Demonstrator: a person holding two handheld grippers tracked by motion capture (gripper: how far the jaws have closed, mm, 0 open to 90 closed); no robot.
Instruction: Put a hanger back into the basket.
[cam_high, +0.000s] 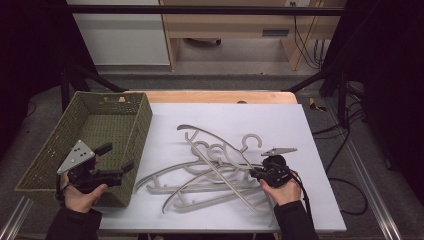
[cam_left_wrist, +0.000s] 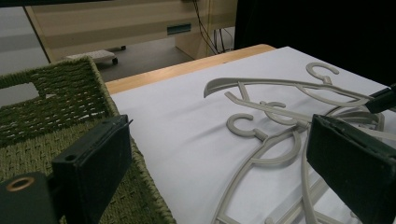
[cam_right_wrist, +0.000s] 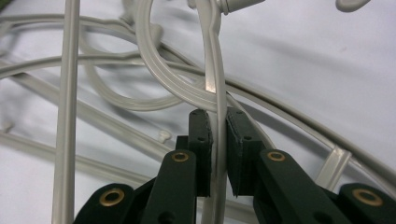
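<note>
Nearest the lens: the right gripper (cam_right_wrist: 218, 140) had its two black fingers (cam_right_wrist: 200, 140) pinched tight on a thin grey arm of one hanger (cam_right_wrist: 215, 70), the strip running up between the pads.
Held hanger: it lay in the heap of grey hangers (cam_high: 210, 175) on the white sheet of the bench (cam_high: 300, 130), right of the green woven basket (cam_high: 45, 160); another hanger's hook (cam_right_wrist: 163, 79) curled against the held strip just above the pads.
Left gripper: the left gripper (cam_left_wrist: 224, 172) hung over the near right edge of the basket, its fingers (cam_left_wrist: 93, 163) spread wide with nothing between them.
Risk of snagging: the hooks and arms were interlocked, so a lift would likely have dragged neighbouring hangers along or pulled the heap sideways.
Risk of slipping: the grip sat on a narrow, smooth strip well off the hanger's middle; the long free end could have swung down and twisted out of the pads.
Risk at the basket: a hanger looked about as long as the basket's opening, so a tilted or swinging one might have caught on the rim (cam_high: 142, 125) or hung over it.
Risk to the sheet: dragged hangers could have wrinkled or shifted the white sheet.
</note>
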